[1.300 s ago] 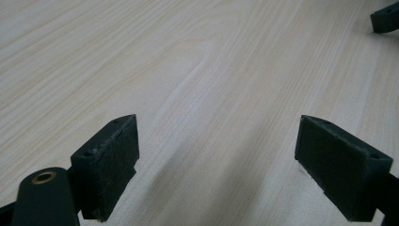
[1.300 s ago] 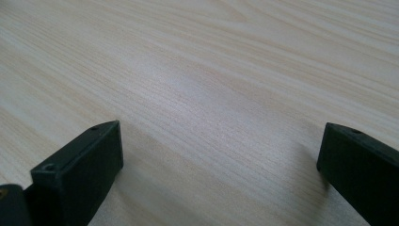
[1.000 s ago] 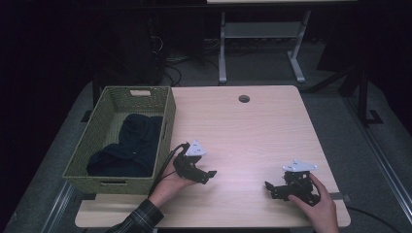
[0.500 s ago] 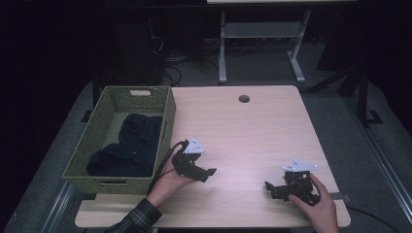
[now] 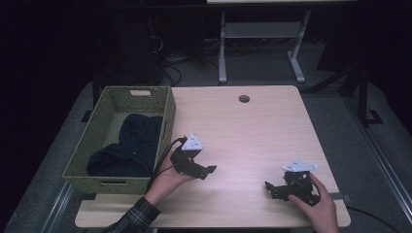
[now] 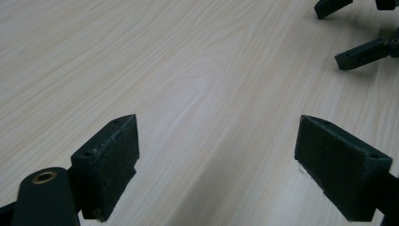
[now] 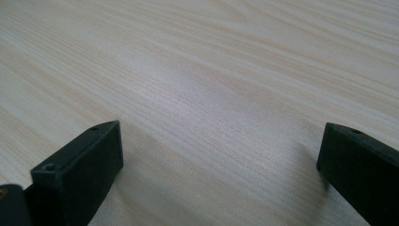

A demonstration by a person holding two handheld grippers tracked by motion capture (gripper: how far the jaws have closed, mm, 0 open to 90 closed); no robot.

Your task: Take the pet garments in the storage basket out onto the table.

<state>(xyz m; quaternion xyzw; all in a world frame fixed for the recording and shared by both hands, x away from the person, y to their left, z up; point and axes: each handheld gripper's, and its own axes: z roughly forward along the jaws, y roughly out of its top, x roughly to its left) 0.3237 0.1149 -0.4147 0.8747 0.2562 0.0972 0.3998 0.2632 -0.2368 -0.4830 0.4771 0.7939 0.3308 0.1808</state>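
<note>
My left gripper (image 5: 208, 170) rests low over the pale wooden table (image 5: 243, 131), just right of the basket, open with nothing between its jaws. In the left gripper view its pads (image 6: 110, 160) stand wide apart over bare wood, and the other gripper's black jaws (image 6: 362, 52) show at the top right. My right gripper (image 5: 270, 189) sits near the table's front right corner, pointing left, open and holding nothing. In the right gripper view the right gripper (image 7: 221, 160) has its jaws spread wide over bare wood.
A green woven basket (image 5: 167, 114) stands on the table's left side with a dark blue cloth (image 5: 128, 145) lying inside. A round cable hole (image 5: 244, 98) is near the far edge. A white metal stand (image 5: 257, 43) is on the floor behind.
The left gripper has crept very slightly away from the front edge. The right gripper has stayed put.
</note>
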